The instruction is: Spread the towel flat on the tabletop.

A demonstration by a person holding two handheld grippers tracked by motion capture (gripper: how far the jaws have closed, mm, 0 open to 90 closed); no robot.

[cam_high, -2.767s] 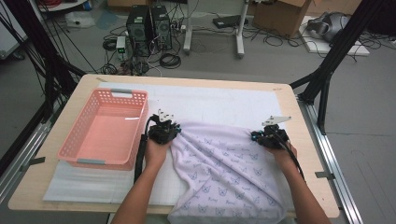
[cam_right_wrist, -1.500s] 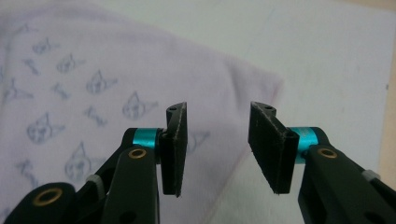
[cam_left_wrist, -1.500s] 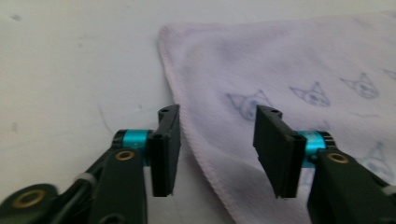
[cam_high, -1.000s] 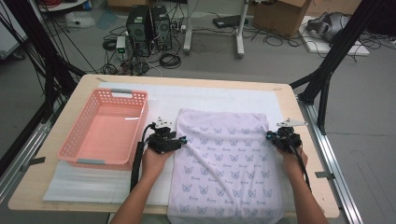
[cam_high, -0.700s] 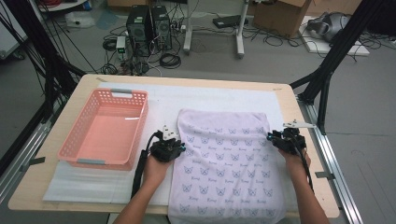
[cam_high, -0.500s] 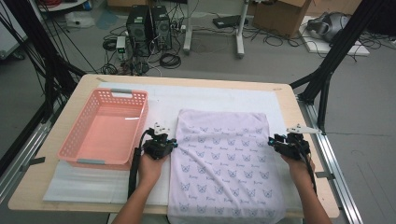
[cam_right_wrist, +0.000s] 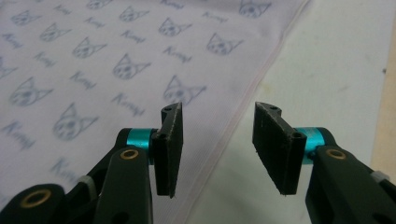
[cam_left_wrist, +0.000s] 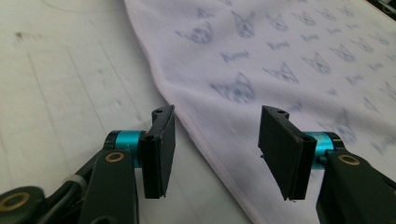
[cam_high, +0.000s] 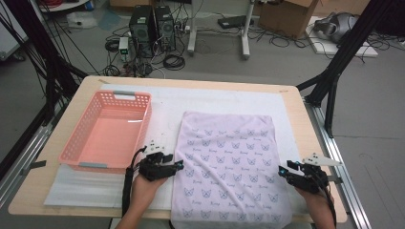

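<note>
High view: cloth [cam_high: 229,167] flat on white mat [cam_high: 167,102], long axis running away from person, near end overhanging table edge. Left gripper [cam_high: 177,164] at left hem, right gripper [cam_high: 282,170] at right hem; both spread, pinching nothing, just been opening. Since earlier frame, both drawn back along hems.

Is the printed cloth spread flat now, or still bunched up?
Spread flat: the printed cloth lies open as a rectangle on the white mat, near end over the table edge, with only faint wrinkles.
</note>
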